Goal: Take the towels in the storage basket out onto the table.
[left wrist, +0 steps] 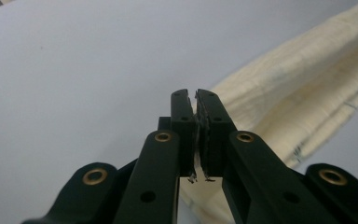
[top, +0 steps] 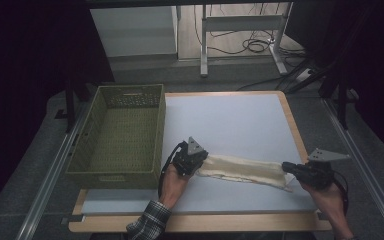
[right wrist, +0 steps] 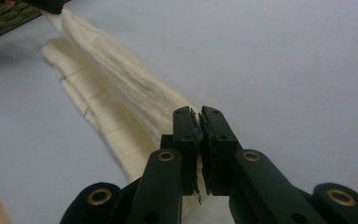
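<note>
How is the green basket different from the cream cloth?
The basket is stiff, olive green and woven, standing on its own at the table's left edge. The cloth is soft, cream and stretched long between the left hand-held gripper and right hand-held gripper. The basket is far bigger and untouched.

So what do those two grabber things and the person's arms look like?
Each is black. The left gripper and the right gripper both carry a grey three-cornered plate on top, and a black cable trails from each. Up close, the left gripper's fingers are flat black bars with brass-coloured rivets. The left arm wears a dark plaid sleeve.
</note>
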Demonstrator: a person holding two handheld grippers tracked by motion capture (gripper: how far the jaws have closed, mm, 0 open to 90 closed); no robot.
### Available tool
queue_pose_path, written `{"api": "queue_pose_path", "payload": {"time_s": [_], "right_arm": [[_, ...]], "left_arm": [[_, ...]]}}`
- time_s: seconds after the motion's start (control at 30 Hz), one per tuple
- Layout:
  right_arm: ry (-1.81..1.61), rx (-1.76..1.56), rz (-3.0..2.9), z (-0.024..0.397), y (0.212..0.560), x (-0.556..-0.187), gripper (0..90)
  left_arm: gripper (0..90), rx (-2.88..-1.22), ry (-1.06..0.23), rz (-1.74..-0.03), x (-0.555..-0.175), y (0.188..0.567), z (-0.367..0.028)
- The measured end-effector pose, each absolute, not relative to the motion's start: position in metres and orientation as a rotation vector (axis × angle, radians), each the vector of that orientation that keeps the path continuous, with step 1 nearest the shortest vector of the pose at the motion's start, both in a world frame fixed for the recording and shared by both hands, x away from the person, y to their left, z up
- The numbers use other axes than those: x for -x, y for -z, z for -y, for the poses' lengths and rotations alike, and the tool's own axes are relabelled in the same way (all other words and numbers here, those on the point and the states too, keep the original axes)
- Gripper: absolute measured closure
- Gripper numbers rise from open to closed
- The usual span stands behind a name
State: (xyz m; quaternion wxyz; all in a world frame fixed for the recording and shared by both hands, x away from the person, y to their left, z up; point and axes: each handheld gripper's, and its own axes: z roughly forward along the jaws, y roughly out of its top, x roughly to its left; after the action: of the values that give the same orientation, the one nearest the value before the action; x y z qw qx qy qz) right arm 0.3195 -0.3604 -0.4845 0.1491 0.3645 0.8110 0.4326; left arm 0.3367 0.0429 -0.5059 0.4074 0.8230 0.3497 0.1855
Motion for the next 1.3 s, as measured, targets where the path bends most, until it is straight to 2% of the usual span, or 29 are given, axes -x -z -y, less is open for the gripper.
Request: {"api": "queue_pose_path", "payload": {"time_s": [0.2, 0.33, 0.5, 0.73, 0.87, 1.03, 1.17, 1.3], "right_arm": [[-1.219, -1.035, -2.377, 0.358, 0.498, -0.305, 83.8], [-1.220, -1.049, -2.402, 0.360, 0.507, -0.298, 82.7], [-1.220, -1.065, -2.421, 0.361, 0.514, -0.292, 80.0], [-1.220, -1.073, -2.424, 0.366, 0.505, -0.286, 73.0], [-1.199, -1.067, -2.402, 0.373, 0.490, -0.286, 71.5], [-1.186, -1.094, -2.372, 0.373, 0.482, -0.299, 68.5], [-1.166, -1.116, -2.371, 0.364, 0.487, -0.321, 61.4], [-1.111, -1.140, -2.392, 0.357, 0.499, -0.339, 51.4]], "left_arm": [[84.5, -2.119, -0.450, -0.868, -0.323, 0.517, -0.044], [79.5, -2.137, -0.421, -0.881, -0.319, 0.524, -0.046], [70.3, -2.147, -0.390, -0.901, -0.314, 0.529, -0.050], [50.7, -2.084, -0.407, -0.947, -0.306, 0.515, -0.059], [49.1, -2.022, -0.410, -0.986, -0.307, 0.500, -0.062], [49.5, -2.008, -0.413, -1.049, -0.323, 0.494, -0.057], [48.6, -2.020, -0.399, -1.101, -0.336, 0.501, -0.053], [42.8, -2.042, -0.373, -1.154, -0.342, 0.518, -0.052]]}}
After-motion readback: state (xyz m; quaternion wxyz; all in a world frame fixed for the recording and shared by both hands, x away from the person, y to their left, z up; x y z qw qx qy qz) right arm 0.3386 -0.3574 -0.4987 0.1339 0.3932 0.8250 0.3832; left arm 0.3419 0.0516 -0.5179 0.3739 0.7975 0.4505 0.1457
